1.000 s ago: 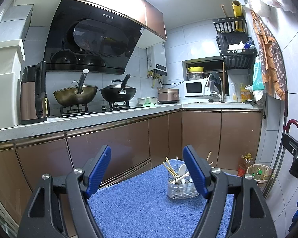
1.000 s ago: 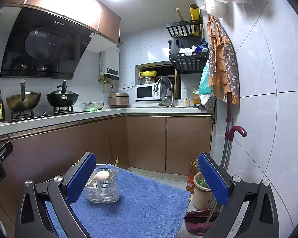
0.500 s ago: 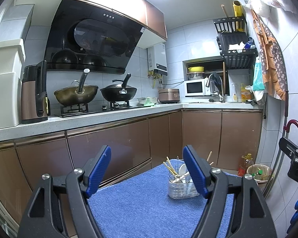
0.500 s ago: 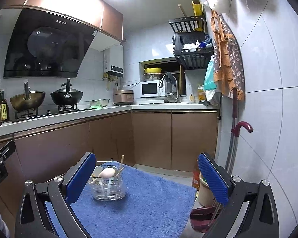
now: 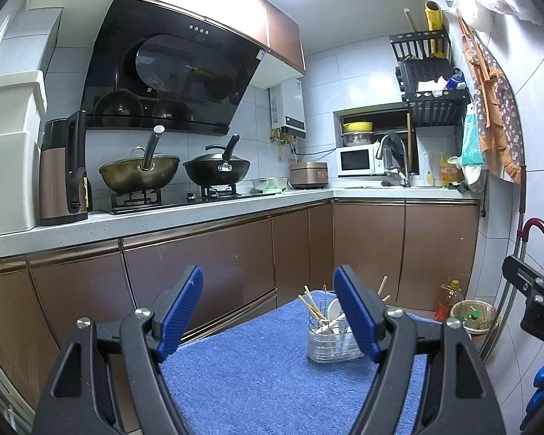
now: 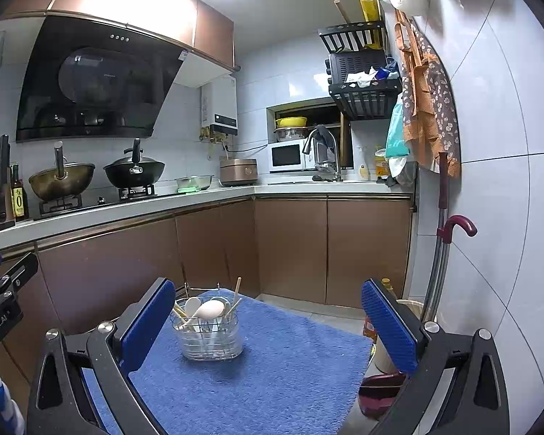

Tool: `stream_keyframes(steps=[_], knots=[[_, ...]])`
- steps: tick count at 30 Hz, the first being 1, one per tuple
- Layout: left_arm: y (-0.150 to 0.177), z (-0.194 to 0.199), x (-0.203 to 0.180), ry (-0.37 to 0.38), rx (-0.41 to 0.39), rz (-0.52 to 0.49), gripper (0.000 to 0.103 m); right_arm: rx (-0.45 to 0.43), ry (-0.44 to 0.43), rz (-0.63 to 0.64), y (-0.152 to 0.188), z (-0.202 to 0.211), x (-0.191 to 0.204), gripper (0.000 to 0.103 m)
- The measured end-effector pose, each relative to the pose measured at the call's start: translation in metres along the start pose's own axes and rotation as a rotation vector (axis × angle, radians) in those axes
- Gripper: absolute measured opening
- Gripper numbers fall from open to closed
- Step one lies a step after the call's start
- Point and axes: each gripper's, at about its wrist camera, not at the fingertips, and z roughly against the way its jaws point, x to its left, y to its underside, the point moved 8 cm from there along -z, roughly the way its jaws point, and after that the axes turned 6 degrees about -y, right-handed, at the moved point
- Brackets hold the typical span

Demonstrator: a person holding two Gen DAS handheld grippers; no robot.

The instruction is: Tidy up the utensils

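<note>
A clear utensil holder (image 6: pixel 211 337) is set on the blue-towelled surface (image 6: pixel 272 380), towards its far edge, with chopsticks (image 5: pixel 310 306) and white spoons (image 6: pixel 208 310) stood upright in it. The left gripper (image 5: pixel 268 311) and the right gripper (image 6: pixel 268 322) are both held above the near part of the surface, spread wide with nothing grasped, well apart from the holder.

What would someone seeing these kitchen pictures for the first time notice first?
Probably the clear utensil holder, full of chopsticks and white spoons, standing alone on the blue towel in the foreground. Framing it are the wide-open blue pads of the right hand-held gripper and the left hand-held gripper, both empty. Behind, two woks sit on the stove under a black range hood.
</note>
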Motion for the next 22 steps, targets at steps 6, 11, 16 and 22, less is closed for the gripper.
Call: stream_keyframes(steps=[6, 11, 16, 22], knots=[[0.0, -0.0001, 0.0002, 0.0, 0.0, 0.0, 0.074, -0.002, 0.003, 0.003, -0.0008, 0.0001, 0.0006, 0.103], [-0.0001, -0.0001, 0.0001, 0.0, 0.001, 0.001, 0.074, -0.003, 0.002, 0.004, -0.0009, 0.0003, 0.0009, 0.103], [0.0022, 0.0015, 0.0008, 0.004, 0.011, 0.01, 0.073, -0.004, 0.003, 0.004, -0.001, 0.001, 0.001, 0.103], [0.0022, 0.0051, 0.0011, 0.004, 0.012, 0.015, 0.074, -0.011, 0.011, 0.006, -0.0047, 0.0061, 0.0002, 0.103]])
